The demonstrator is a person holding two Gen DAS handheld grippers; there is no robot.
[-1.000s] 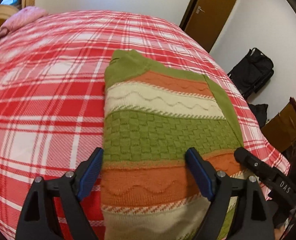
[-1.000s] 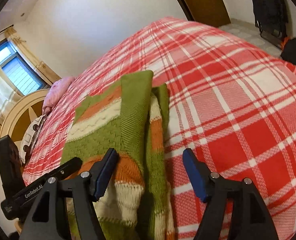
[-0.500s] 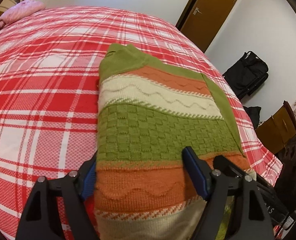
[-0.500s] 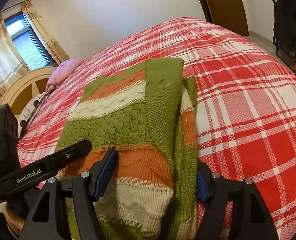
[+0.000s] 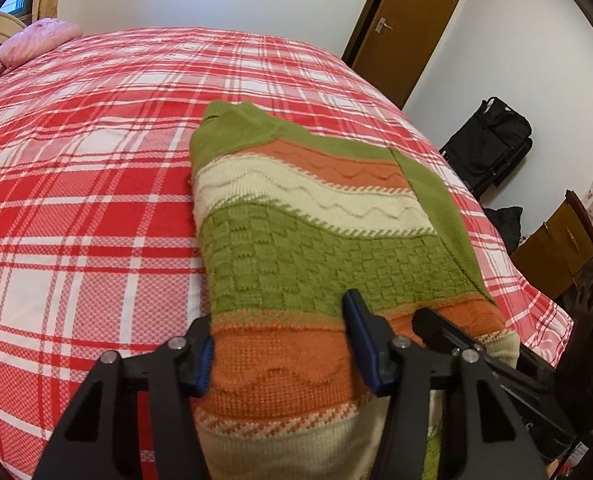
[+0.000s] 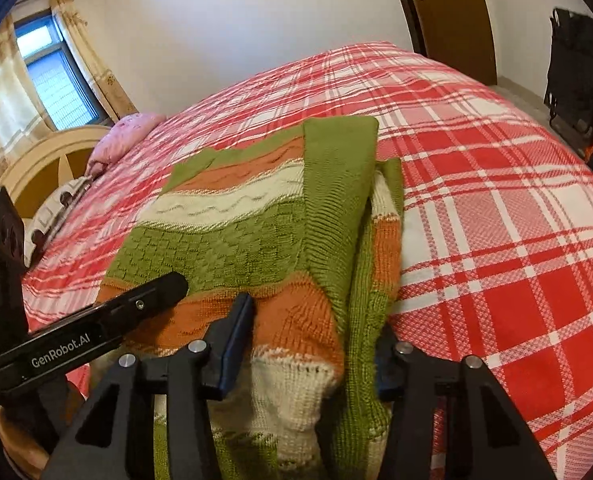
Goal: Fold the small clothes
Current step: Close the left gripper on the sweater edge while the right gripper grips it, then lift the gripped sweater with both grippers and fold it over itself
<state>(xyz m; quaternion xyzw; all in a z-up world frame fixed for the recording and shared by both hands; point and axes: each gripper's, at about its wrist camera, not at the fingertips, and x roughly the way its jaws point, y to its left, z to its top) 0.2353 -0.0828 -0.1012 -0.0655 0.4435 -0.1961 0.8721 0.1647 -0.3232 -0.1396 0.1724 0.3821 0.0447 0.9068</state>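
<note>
A small knitted sweater [image 5: 308, 240] with green, orange and cream stripes lies on the red plaid bed, its sleeves folded in. It also shows in the right wrist view [image 6: 256, 240]. My left gripper [image 5: 282, 350] is open, its jaws standing either side of the sweater's near left hem. My right gripper [image 6: 308, 344] is open, its jaws straddling the near right hem and the folded green sleeve [image 6: 336, 200]. Each gripper shows as a black finger in the other's view. The hem under the jaws is hidden.
The red plaid bedspread [image 5: 76, 200] spreads around the sweater. A pink pillow [image 5: 36, 40] and wooden headboard [image 6: 44, 160] are at the far end. A brown door [image 5: 408, 28], black bag [image 5: 492, 140] and wooden furniture [image 5: 560, 240] stand right of the bed.
Both grippers have moved forward over the sweater's near hem and their jaws have narrowed around the fabric. The sweater's near edge has bunched slightly.
</note>
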